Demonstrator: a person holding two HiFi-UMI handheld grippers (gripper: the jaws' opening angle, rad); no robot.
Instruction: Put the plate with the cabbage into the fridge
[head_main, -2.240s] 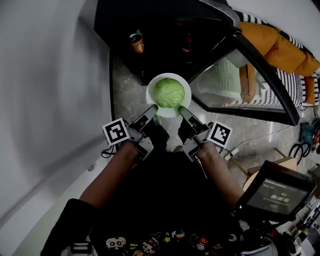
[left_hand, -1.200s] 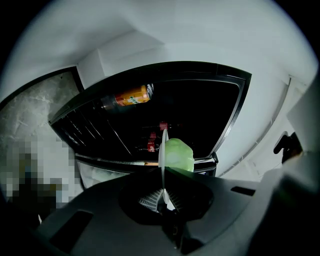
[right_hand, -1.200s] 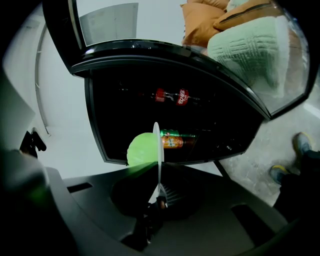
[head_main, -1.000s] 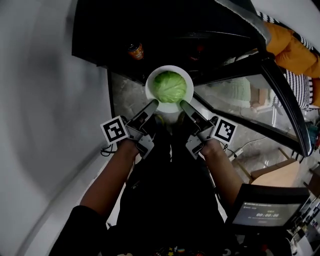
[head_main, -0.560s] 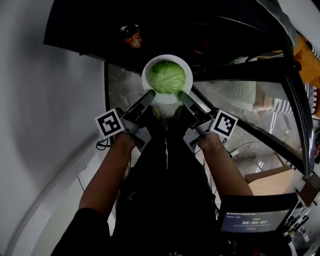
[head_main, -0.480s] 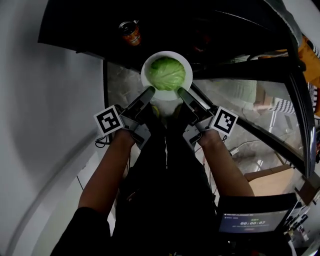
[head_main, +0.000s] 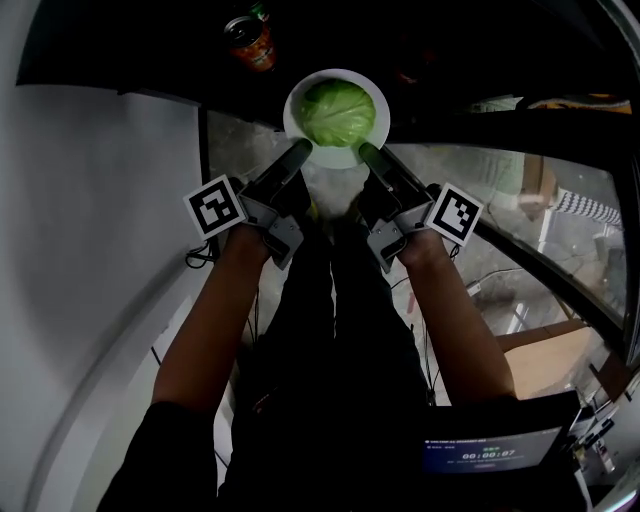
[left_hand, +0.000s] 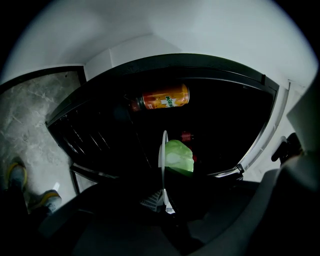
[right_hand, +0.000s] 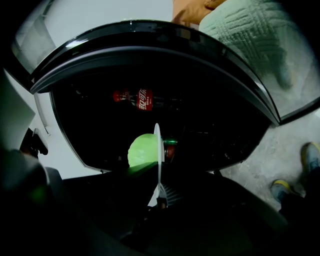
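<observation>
A white plate (head_main: 295, 98) carrying a round green cabbage (head_main: 338, 110) hangs at the mouth of the dark open fridge (head_main: 450, 40). My left gripper (head_main: 298, 153) is shut on the plate's near left rim, and my right gripper (head_main: 367, 153) is shut on its near right rim. The left gripper view has the plate (left_hand: 162, 162) edge-on between the closed jaws of the left gripper (left_hand: 165, 202), with the cabbage (left_hand: 180, 157) on its right side. In the right gripper view the plate (right_hand: 158, 142) is likewise edge-on in the right gripper (right_hand: 159, 197), cabbage (right_hand: 141, 150) to its left.
An orange drink can (head_main: 250, 42) stands inside the fridge to the left of the plate. A red cola bottle (right_hand: 141, 99) lies further in. The glass fridge door (head_main: 530, 190) swings out at the right. A white wall (head_main: 90, 200) bounds the left. A timer screen (head_main: 480, 455) sits low right.
Both grippers have carried the plate with the cabbage forward, from over the stone floor up to the fridge opening. The hold on the rim is unchanged.
</observation>
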